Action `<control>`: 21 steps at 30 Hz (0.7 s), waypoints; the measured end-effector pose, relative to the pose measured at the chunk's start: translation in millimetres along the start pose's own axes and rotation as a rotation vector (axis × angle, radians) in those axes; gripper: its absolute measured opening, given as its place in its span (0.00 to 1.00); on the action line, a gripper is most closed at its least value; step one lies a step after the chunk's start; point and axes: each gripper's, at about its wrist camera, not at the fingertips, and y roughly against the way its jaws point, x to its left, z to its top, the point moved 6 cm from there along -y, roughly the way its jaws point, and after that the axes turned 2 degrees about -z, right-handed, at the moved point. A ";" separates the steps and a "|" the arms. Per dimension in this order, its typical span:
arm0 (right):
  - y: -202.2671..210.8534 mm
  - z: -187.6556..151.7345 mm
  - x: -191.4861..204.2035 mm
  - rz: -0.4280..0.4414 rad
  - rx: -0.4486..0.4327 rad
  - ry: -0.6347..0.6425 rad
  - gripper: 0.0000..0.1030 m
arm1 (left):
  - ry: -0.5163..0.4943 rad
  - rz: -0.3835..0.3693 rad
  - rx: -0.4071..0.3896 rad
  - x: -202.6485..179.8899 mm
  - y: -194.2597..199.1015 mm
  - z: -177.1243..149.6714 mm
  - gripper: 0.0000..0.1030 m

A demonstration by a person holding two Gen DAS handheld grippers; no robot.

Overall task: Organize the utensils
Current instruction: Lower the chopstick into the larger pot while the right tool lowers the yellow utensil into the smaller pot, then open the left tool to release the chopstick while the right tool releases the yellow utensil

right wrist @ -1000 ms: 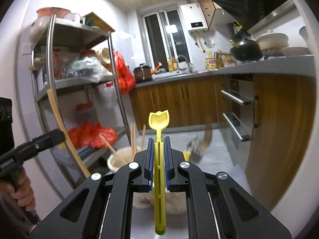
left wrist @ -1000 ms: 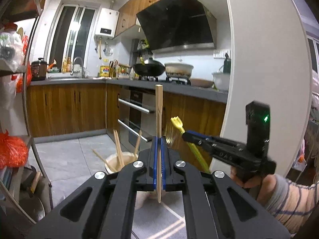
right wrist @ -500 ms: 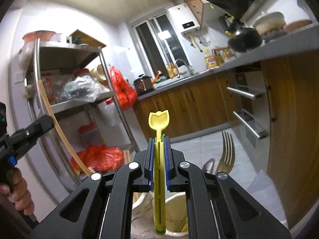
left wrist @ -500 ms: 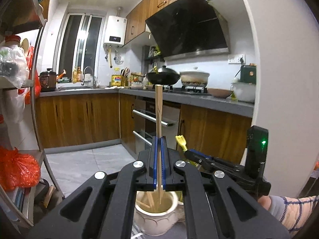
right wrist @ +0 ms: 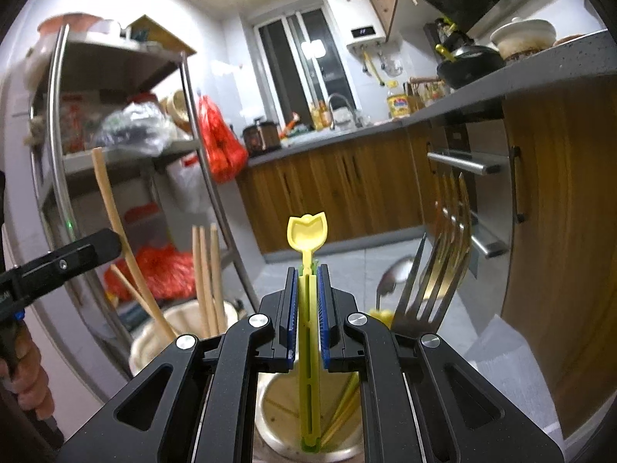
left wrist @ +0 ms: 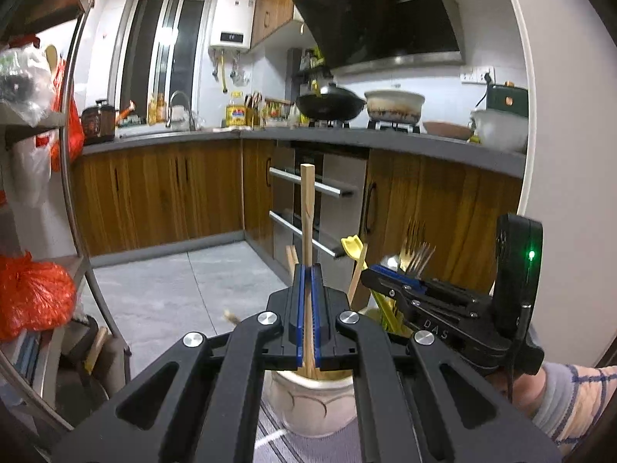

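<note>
- Chopstick [left wrist: 307,208] stands upright at the centre of my left view, clenched between the blue pads of my left gripper [left wrist: 307,310], its lower end already inside the mouth of the cream ceramic holder [left wrist: 308,405] at bottom centre. I hold it vertical so it can drop in cleanly among the chopsticks [right wrist: 208,270] there.
- My right gripper [right wrist: 307,308] has its jaws closed on a yellow plastic utensil [right wrist: 307,231], tulip-shaped end up, lower end hanging inside the metal cup [right wrist: 277,416] at the bottom of the right view.
- Forks [right wrist: 443,254] and a spoon [right wrist: 389,277] lean out of that cup at centre right, so I judge it takes the cutlery and the ceramic holder takes the wood.
- Both pieces look ready to let go; the crowded forks beside my right jaws are the likeliest snag.
</note>
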 end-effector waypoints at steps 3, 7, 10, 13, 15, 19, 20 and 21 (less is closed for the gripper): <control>-0.5 -6.6 2.2 0.011 0.036 0.013 0.10 | 0.005 -0.002 0.030 0.5 -5.1 -10.1 0.03; 0.4 -15.0 6.7 0.015 0.078 0.041 0.10 | 0.026 -0.002 0.061 3.6 -9.3 -21.3 0.03; 0.0 -20.3 8.7 0.013 0.113 0.054 0.10 | 0.040 0.000 0.078 5.5 -11.5 -26.7 0.03; -1.4 -25.9 10.5 0.016 0.146 0.071 0.10 | 0.049 0.008 0.096 6.5 -14.9 -30.5 0.03; -0.8 -27.8 11.3 0.018 0.155 0.073 0.10 | 0.052 0.015 0.108 7.6 -16.4 -33.5 0.03; 1.7 -29.1 12.7 0.019 0.168 0.078 0.13 | 0.054 0.024 0.114 7.4 -15.9 -36.3 0.03; 2.7 -28.2 12.0 0.021 0.168 0.076 0.16 | 0.056 0.027 0.117 7.7 -15.9 -36.6 0.03; 4.7 -28.0 11.8 0.021 0.169 0.072 0.19 | 0.056 0.030 0.118 7.4 -16.1 -36.8 0.03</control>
